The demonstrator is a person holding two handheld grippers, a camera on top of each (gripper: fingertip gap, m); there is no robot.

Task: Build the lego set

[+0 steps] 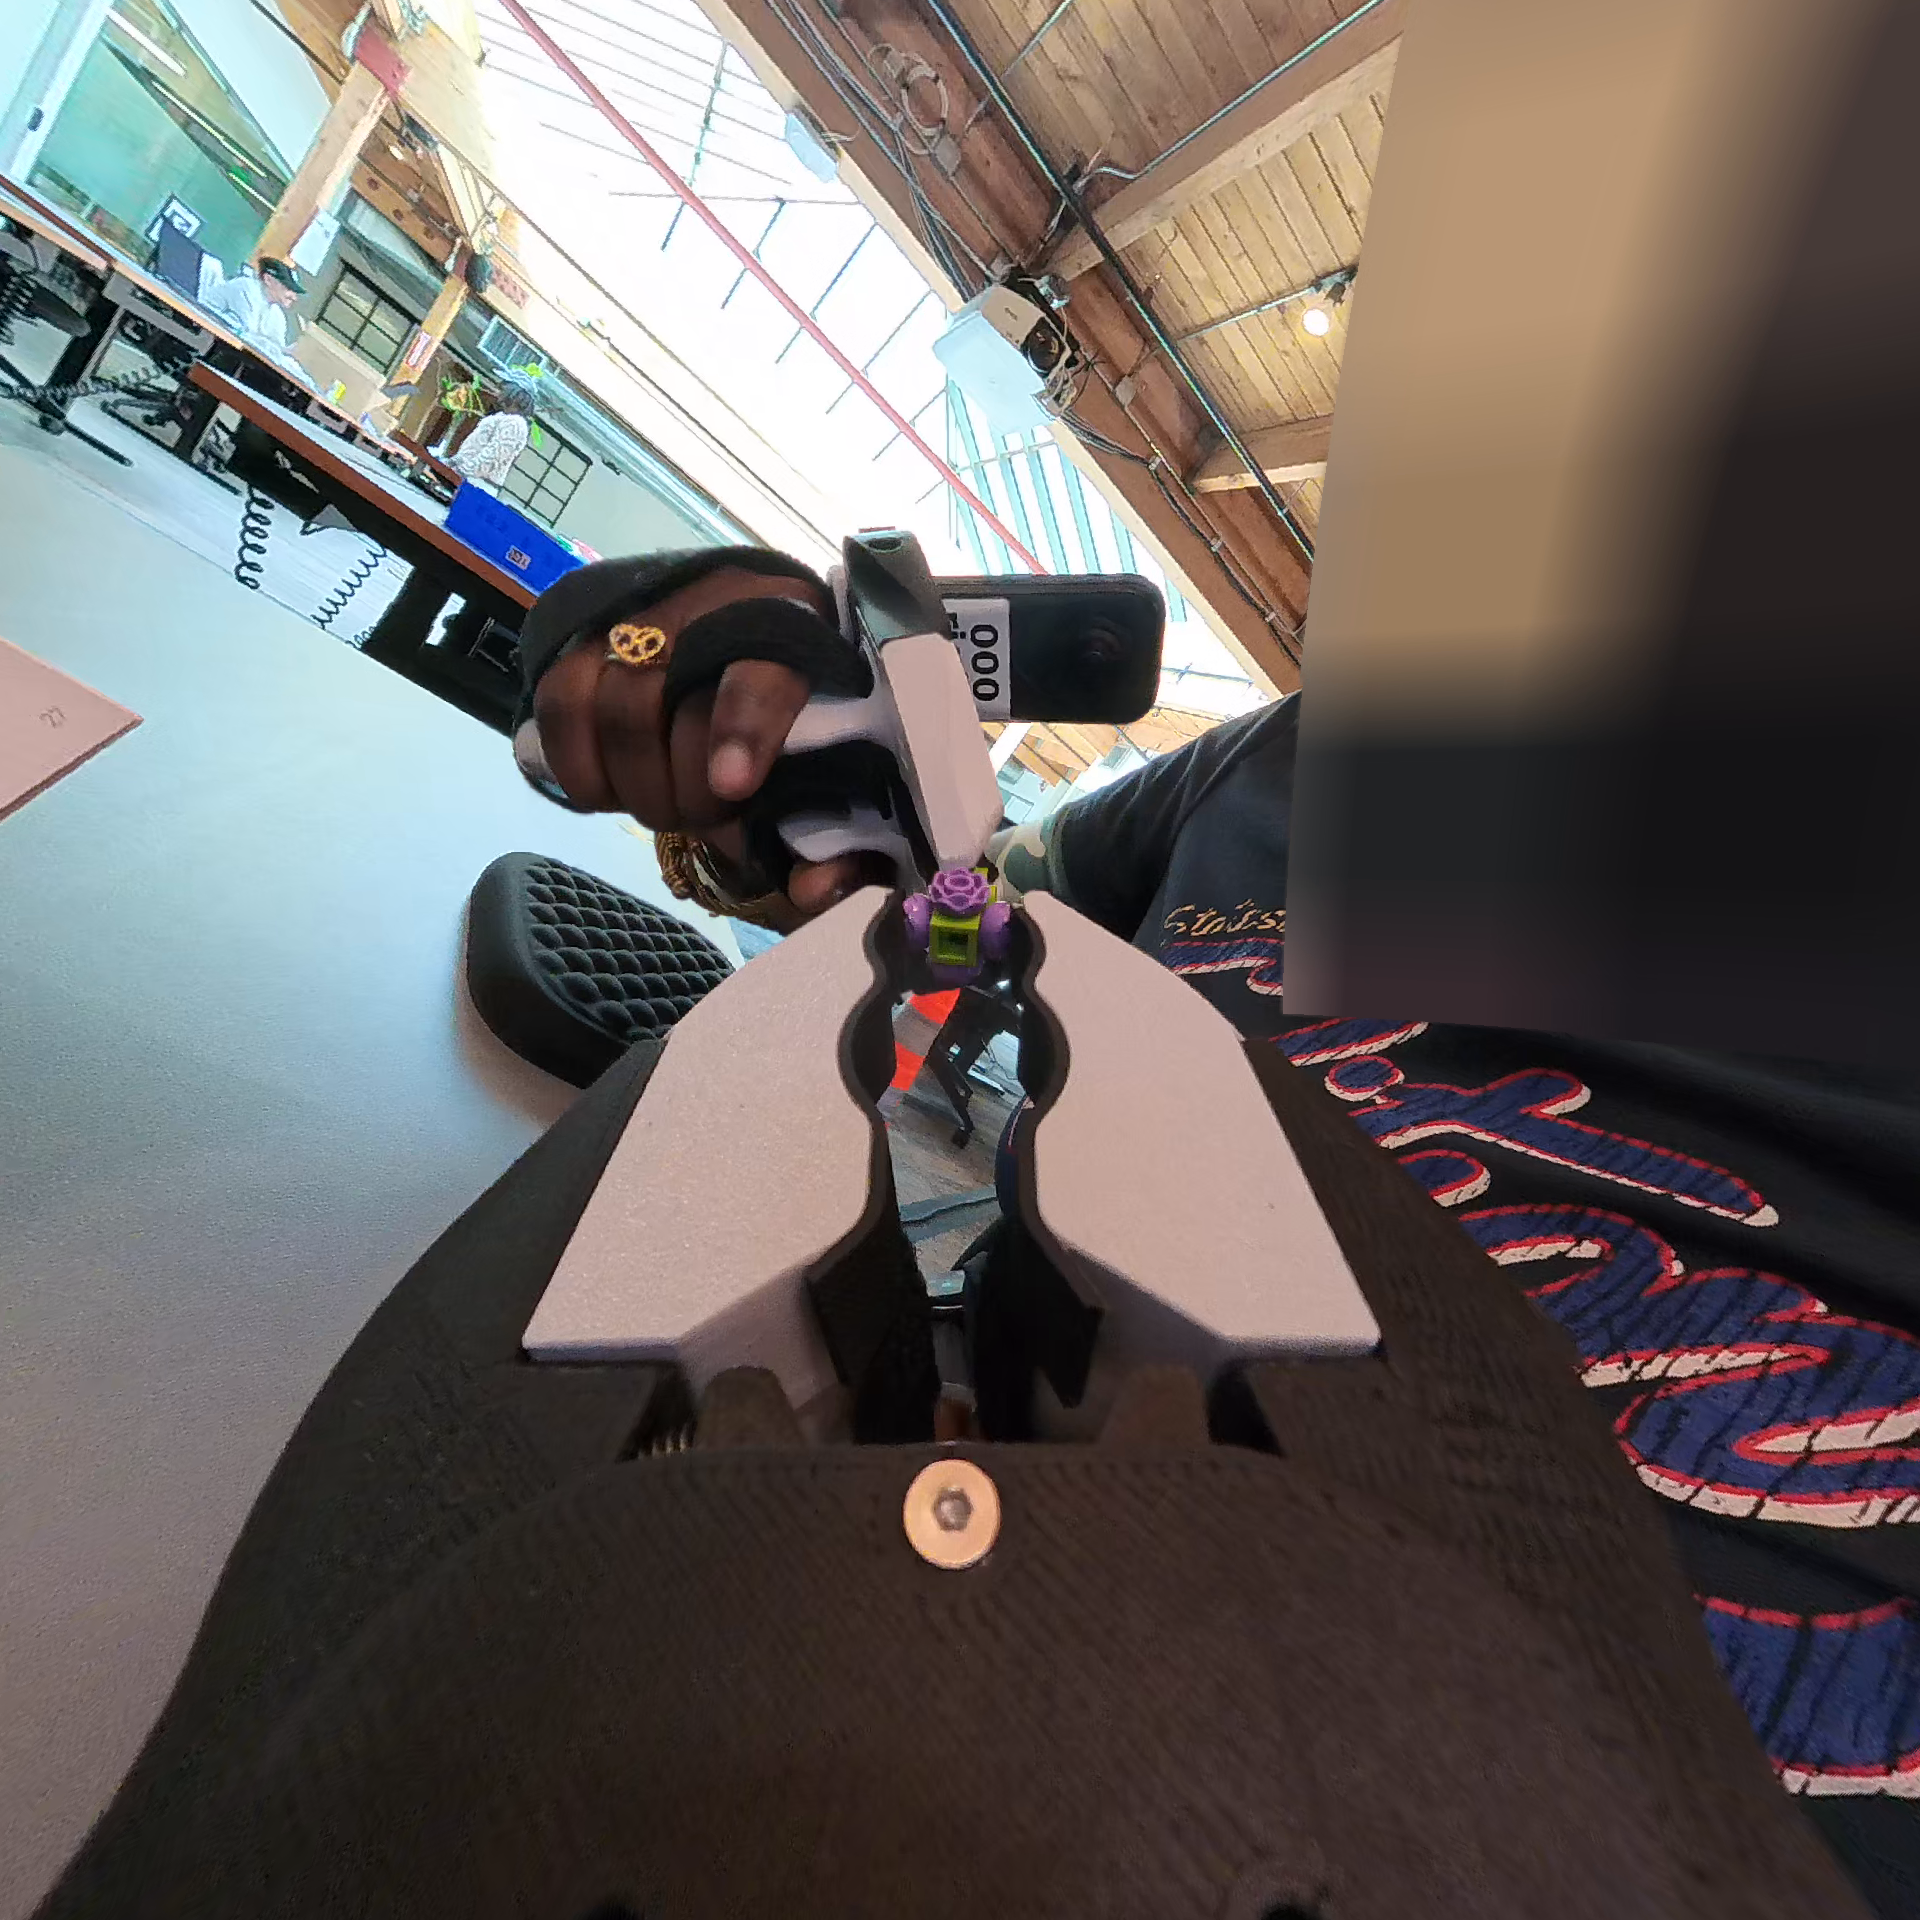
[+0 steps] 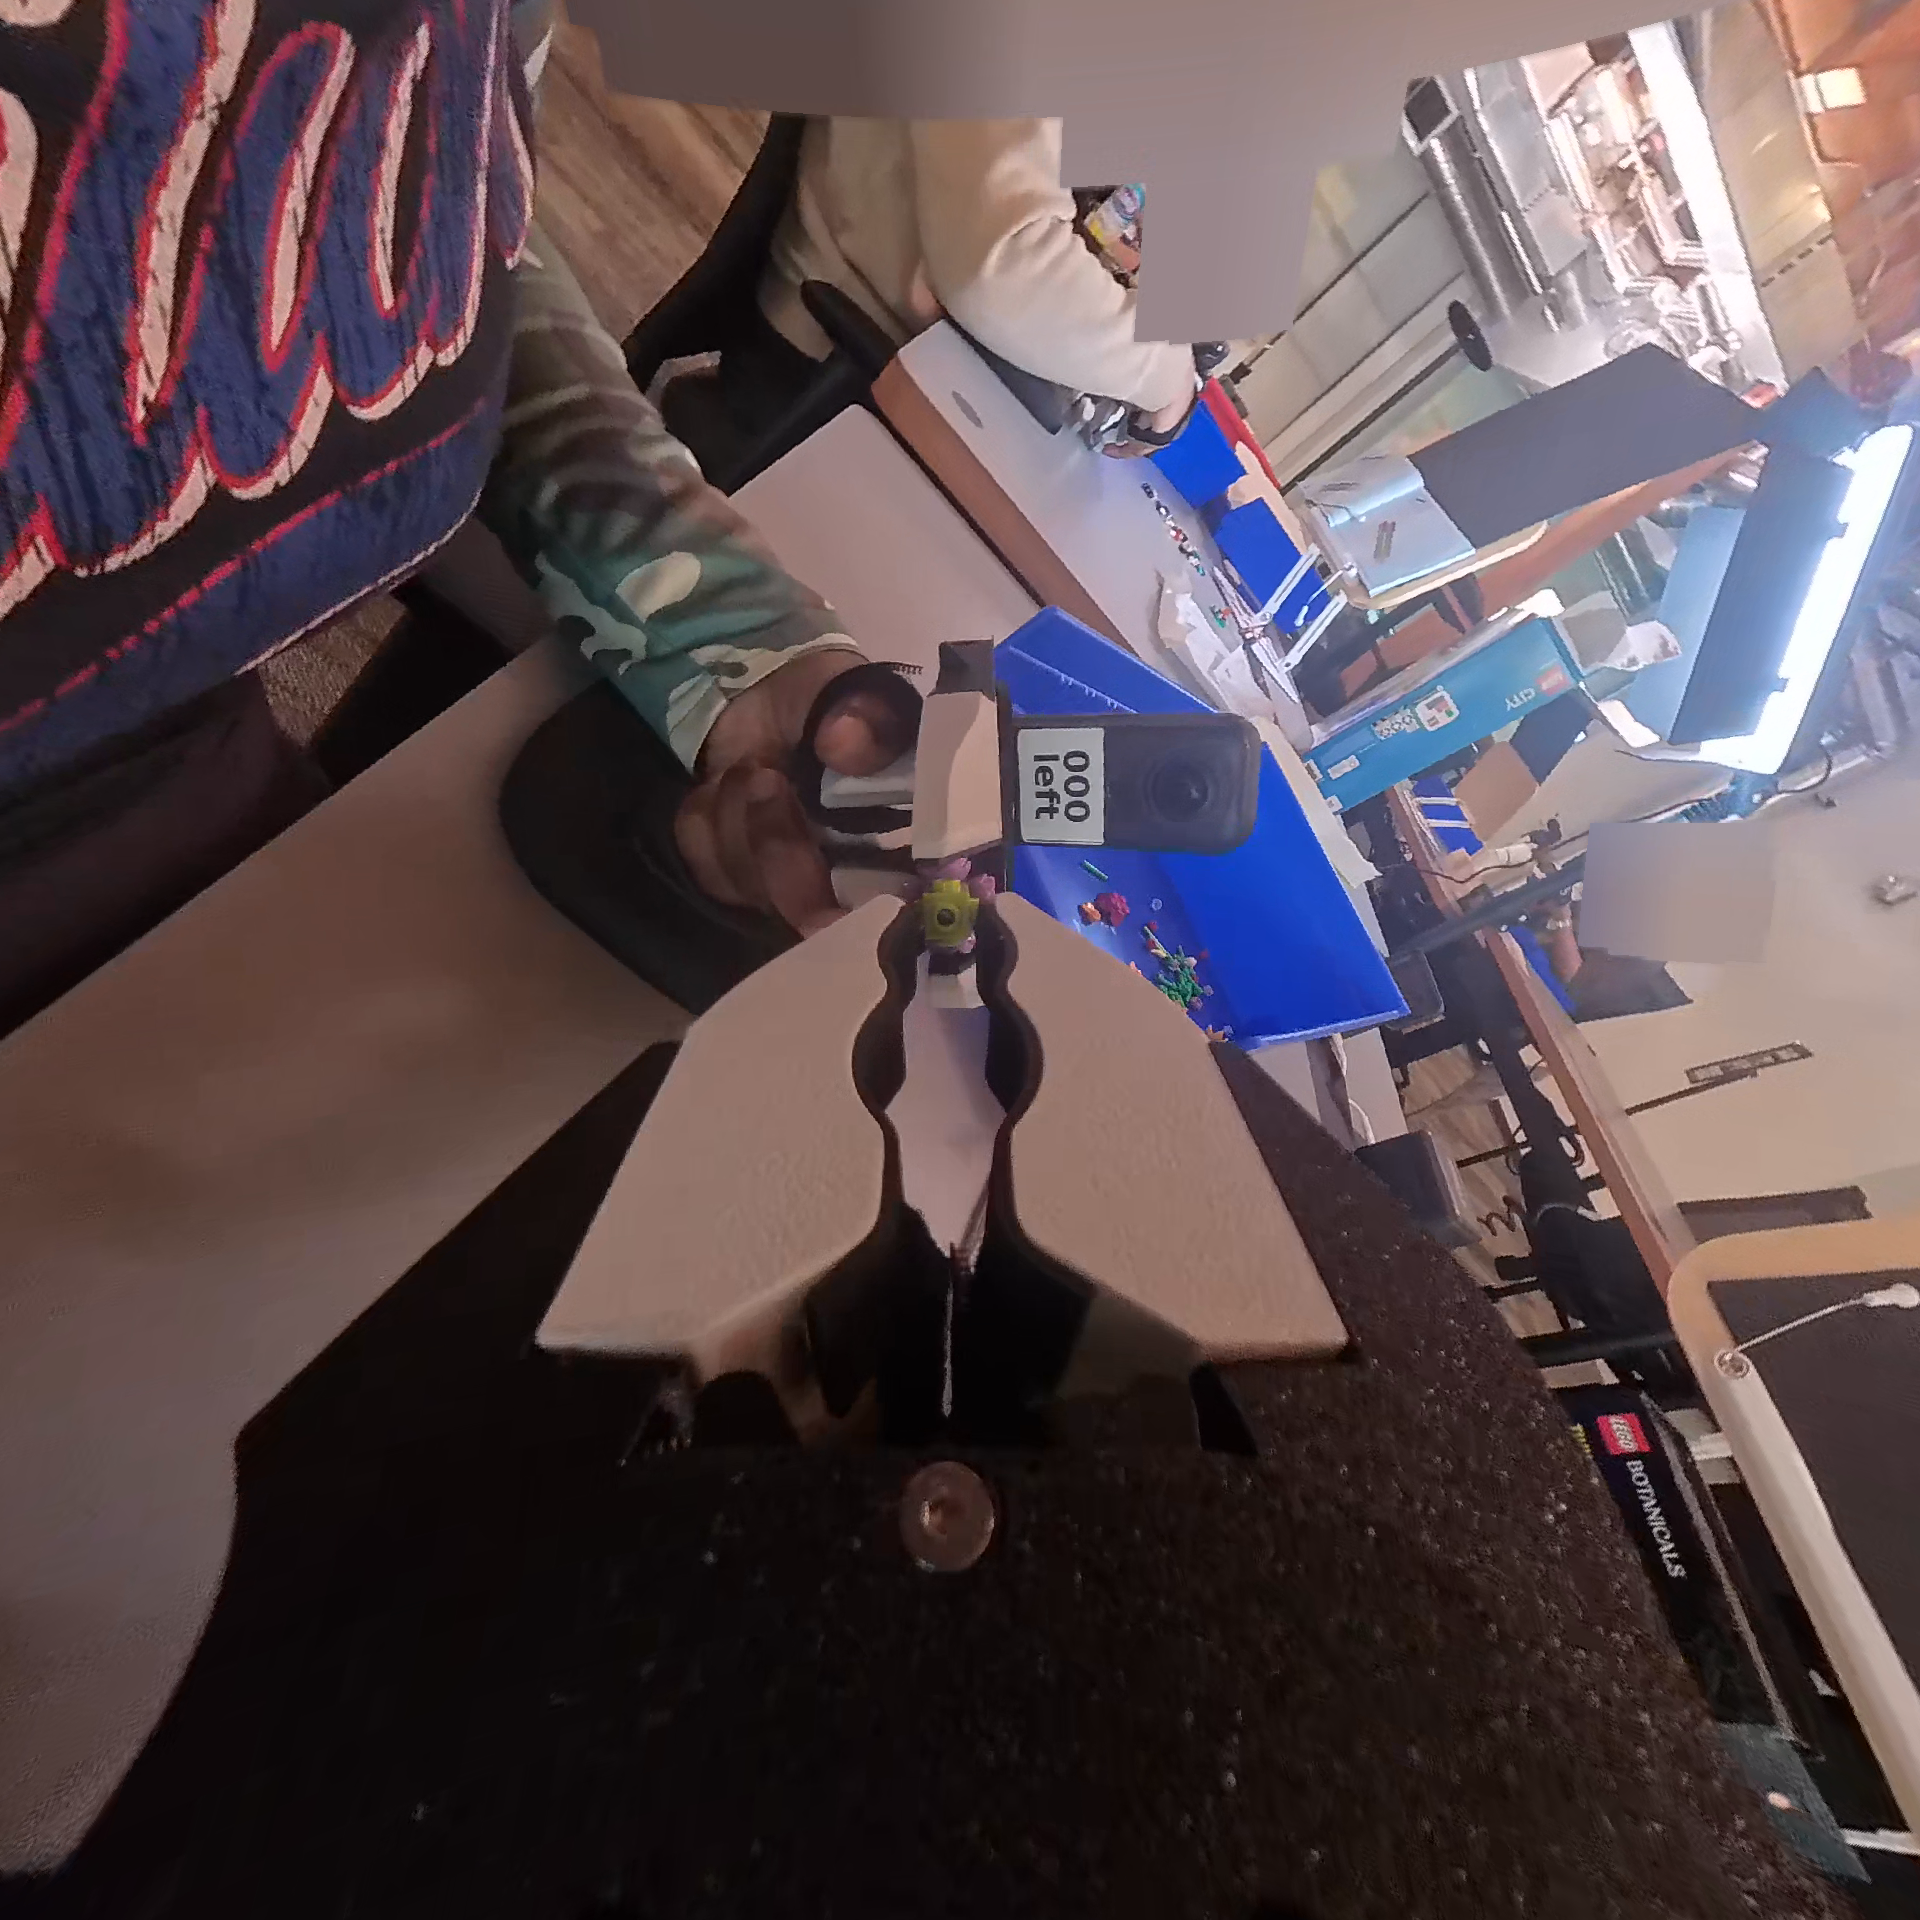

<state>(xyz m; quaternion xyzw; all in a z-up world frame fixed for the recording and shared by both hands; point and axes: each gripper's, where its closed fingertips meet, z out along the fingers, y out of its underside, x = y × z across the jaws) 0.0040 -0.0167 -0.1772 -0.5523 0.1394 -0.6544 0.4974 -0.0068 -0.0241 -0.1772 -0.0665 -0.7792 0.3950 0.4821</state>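
Two grippers meet tip to tip in front of my chest, lifted above the pale grey tabletop (image 2: pixel 260 1039). My left gripper (image 1: pixel 954 914), with its light grey fingers (image 1: pixel 748 1132) on a black body, is closed on the small lego flower assembly (image 1: pixel 954 925), a lime green cube with round purple blossoms on its top and its sides. The piece sits at the very tip of the jaws, and the wavy gap behind it stays narrow. From the right wrist view, my right gripper (image 2: pixel 948 920) is closed as well, and at its tips I see the same lego flower assembly (image 2: pixel 945 914) from the other end, as a lime green round part with a little purple around it. Whether both grippers truly press on it, or only touch it, I cannot tell. My right hand (image 1: pixel 665 727), in a black strap and with a gold ring, holds its handle. My left hand (image 2: pixel 790 821), coming out of a camouflage sleeve, holds the other one. A blue plastic bin (image 2: pixel 1268 914) lies on the tabletop toward its far edge, with loose coloured lego pieces (image 2: pixel 1174 956) inside. A black mesh chair back (image 1: pixel 592 956) stands at the table's near edge.
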